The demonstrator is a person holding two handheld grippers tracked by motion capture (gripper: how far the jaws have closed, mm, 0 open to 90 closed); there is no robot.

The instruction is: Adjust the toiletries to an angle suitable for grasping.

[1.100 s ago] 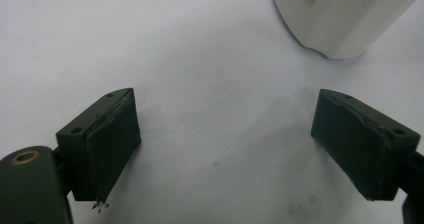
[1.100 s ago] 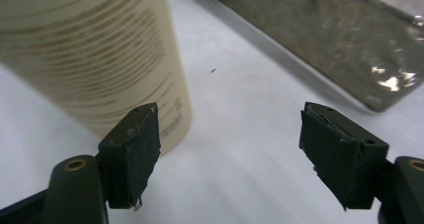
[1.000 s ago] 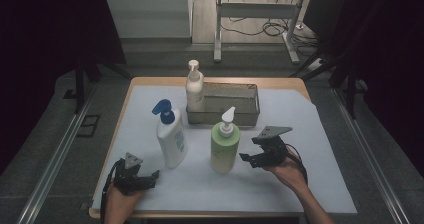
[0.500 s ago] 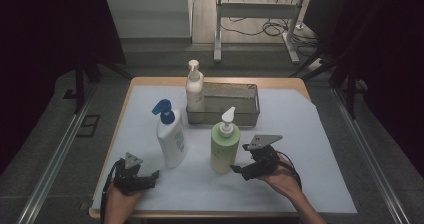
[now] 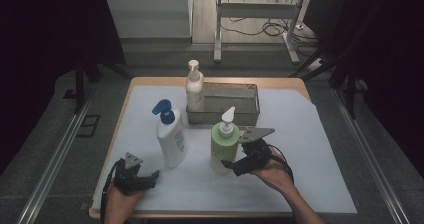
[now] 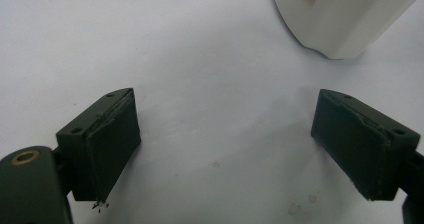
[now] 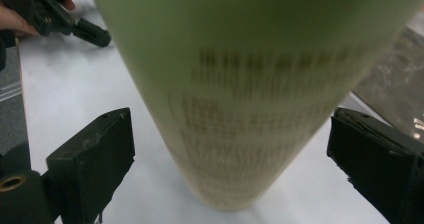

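Reaching across a white-covered table (image 5: 320,134), the right gripper (image 5: 231,165) stands at the base of a green pump bottle (image 5: 223,144), its jaws having just been opening. Seen from the right gripper view, the green pump bottle (image 7: 250,94) rises upright between the two black jaws with a gap of white cloth visible on either side, so the pads are not pressing on it. From above, the bottle stands just in front of a grey metal tray (image 5: 227,103), on the side nearer the person.

A white bottle with a blue pump (image 5: 170,136) stands to the left of the green bottle, near it but apart. A cream pump bottle (image 5: 194,90) stands behind and to the left of the green bottle, at the tray's left end; whether it is inside the tray or just beside it cannot be told.

Well to the left of the green bottle, near the table's front edge, the left gripper (image 5: 150,178) rests low over the cloth. The left gripper view shows its jaws spread wide with nothing between them, and the base of the white bottle (image 6: 345,19) just beyond, apart from the pads.
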